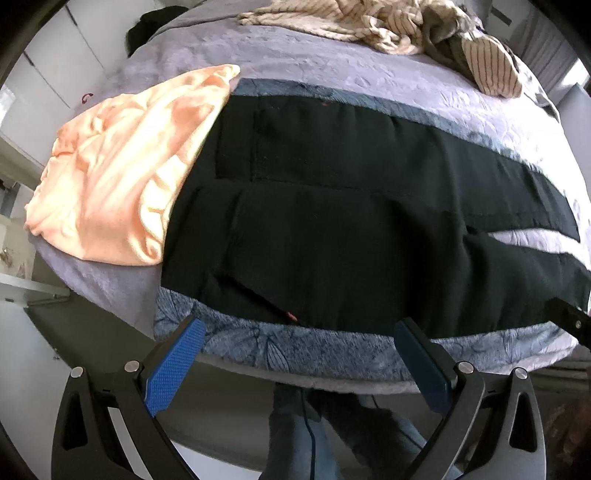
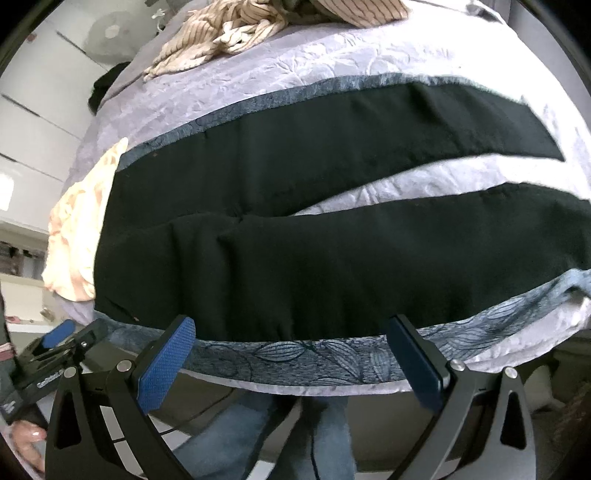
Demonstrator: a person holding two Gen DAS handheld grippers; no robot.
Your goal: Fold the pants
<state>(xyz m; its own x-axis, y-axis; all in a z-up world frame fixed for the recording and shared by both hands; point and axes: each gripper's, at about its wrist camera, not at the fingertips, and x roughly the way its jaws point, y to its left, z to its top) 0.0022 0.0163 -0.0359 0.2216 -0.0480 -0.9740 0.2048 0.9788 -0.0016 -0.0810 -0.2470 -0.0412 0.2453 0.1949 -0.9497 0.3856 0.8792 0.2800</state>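
Left gripper (image 1: 299, 332): jaws wide apart, holding nothing, hovering over the near edge of the bed (image 1: 295, 62). Blue pads (image 1: 173, 369) don't touch fabric.

Right gripper (image 2: 291, 330): same state, jaws spread wide, nothing between them, poised above the bed's near edge.

Black pants (image 2: 295, 258) lie flat on the lavender bedspread, across a blue leaf-print cloth (image 2: 295, 356); waist to the left, legs run right.

Left wrist view only: pocket seams on the pants, small orange tag (image 1: 291, 315) at the near hem edge, most of the peach garment (image 1: 118, 173) overlapping the waist end.

Right wrist view only: both legs splayed with a wedge of bedspread between them; left gripper visible at lower left (image 2: 70, 341). Striped beige clothes (image 2: 229, 33) piled at the far side, seen in both views.
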